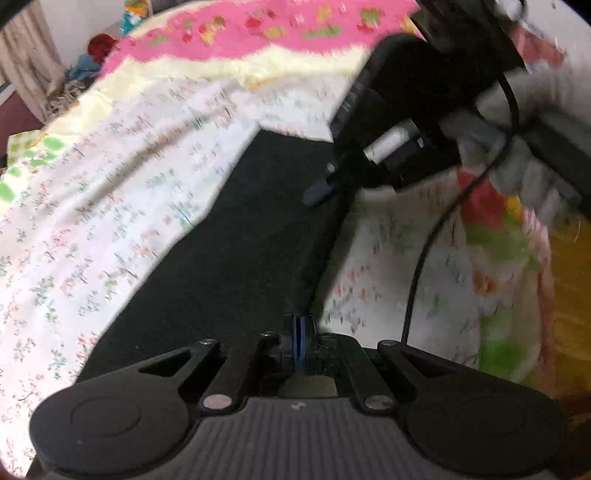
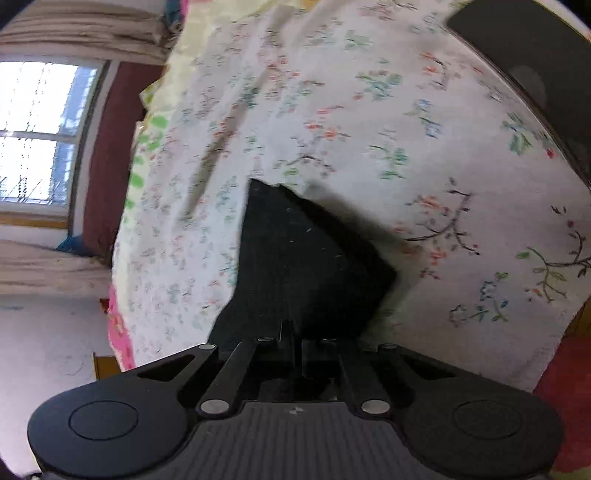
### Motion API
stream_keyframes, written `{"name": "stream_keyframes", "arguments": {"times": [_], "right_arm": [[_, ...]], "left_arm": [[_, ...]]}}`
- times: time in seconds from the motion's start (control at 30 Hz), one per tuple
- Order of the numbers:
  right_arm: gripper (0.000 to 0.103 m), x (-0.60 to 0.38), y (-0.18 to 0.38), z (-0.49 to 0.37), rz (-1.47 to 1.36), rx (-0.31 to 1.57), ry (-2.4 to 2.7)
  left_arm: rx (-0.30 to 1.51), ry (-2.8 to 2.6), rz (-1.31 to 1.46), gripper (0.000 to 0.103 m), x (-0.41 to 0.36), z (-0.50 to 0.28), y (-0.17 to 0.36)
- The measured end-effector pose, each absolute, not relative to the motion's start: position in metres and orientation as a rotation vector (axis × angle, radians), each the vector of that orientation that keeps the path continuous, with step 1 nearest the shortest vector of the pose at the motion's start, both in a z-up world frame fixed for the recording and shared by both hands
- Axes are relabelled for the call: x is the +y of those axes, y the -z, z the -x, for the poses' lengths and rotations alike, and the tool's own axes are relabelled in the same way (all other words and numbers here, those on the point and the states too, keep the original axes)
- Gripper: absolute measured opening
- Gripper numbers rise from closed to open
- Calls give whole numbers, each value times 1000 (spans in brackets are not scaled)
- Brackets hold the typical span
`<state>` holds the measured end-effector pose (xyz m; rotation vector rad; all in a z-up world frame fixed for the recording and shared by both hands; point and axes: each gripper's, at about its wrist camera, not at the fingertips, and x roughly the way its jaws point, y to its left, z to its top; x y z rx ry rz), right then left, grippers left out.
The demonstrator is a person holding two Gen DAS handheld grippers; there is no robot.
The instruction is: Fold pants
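Observation:
The black pants (image 1: 243, 236) lie as a long dark strip on a white flowered bedsheet (image 1: 92, 206). My left gripper (image 1: 300, 332) is shut on the near edge of the pants. The right gripper (image 1: 321, 192) shows in the left wrist view at the far end of the strip, held by a grey-gloved hand (image 1: 532, 147), its jaws on the cloth. In the right wrist view, my right gripper (image 2: 295, 332) is shut on the black pants (image 2: 303, 258), which hang taut in front of it over the sheet (image 2: 369, 129).
A pink and yellow patterned blanket (image 1: 258, 29) lies at the bed's far side. A window (image 2: 33, 136) with beige curtains (image 2: 74, 29) is at the left. A black cable (image 1: 424, 258) hangs from the right gripper. Clothes are piled by the wall (image 1: 92, 55).

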<state>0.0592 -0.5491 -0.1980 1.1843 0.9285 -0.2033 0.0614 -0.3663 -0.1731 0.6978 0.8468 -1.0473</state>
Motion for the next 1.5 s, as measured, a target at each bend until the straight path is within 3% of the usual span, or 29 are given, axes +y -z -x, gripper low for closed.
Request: {"name": "stream_keyframes", "arguments": {"times": [0.1,0.17,0.23,0.53,0.6,0.67,0.7,1.1,1.27,1.5], "right_arm": [[2,-542,197,-69,-1093,968,219],[26,-541,185,-58,-1051,950,234],[37,-542,179,-44,-1051,932,261],[43,-548,221,-55,-1220,833,273],[42,-545,224,-57,-1275,793,275],[8,-543,219,-59,-1283,784,258],[0,-541,214,-58,-1269,787,257],[0,-429,93,-102,-964,734,-38],[0,-334,90,-143,-879,843,-240],[0,-216,129,-182,-630,1065,-406]], "left_arm": [[837,1032,-787,17,-369,-58,190],[825,1042,-765,17,-363,-60,183],[830,1058,-737,18,-356,-60,173],[827,972,-627,27,-330,-80,157],[875,928,-639,30,-334,-87,173],[884,910,-704,30,-331,-83,189],[864,915,-715,30,-330,-77,191],[843,978,-468,31,-272,-74,173],[801,896,-415,31,-201,-76,152],[829,706,-350,31,-96,-76,150]]}}
